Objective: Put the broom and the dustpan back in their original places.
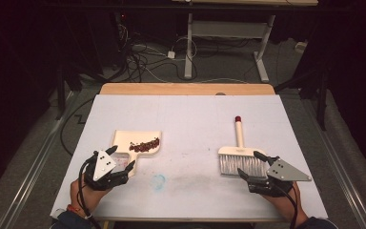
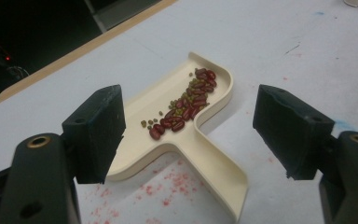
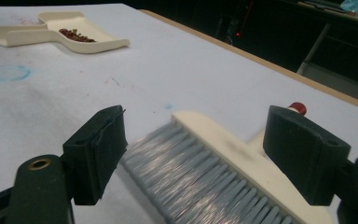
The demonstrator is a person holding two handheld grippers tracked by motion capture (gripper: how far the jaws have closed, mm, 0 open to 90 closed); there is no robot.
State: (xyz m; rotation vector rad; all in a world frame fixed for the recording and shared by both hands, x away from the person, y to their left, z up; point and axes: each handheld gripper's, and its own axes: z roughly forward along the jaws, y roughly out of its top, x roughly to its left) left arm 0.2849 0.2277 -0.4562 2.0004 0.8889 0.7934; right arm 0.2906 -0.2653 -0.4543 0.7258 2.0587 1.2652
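Both jaw pairs stood wide, holding nothing: left gripper (image 1: 116, 167) over dustpan (image 1: 143, 138) handle, right gripper (image 1: 252, 164) over brush (image 1: 240, 160) bristles. Beans (image 1: 144, 145) sat in the pan, frame centre-left. White table (image 1: 190, 114) was stained blue and red; cables (image 1: 143, 57) lay on the dark floor, upper frame.

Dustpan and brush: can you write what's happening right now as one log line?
left gripper: open, at dustpan handle | beans: in dustpan | right gripper: open, over brush bristles | nothing held
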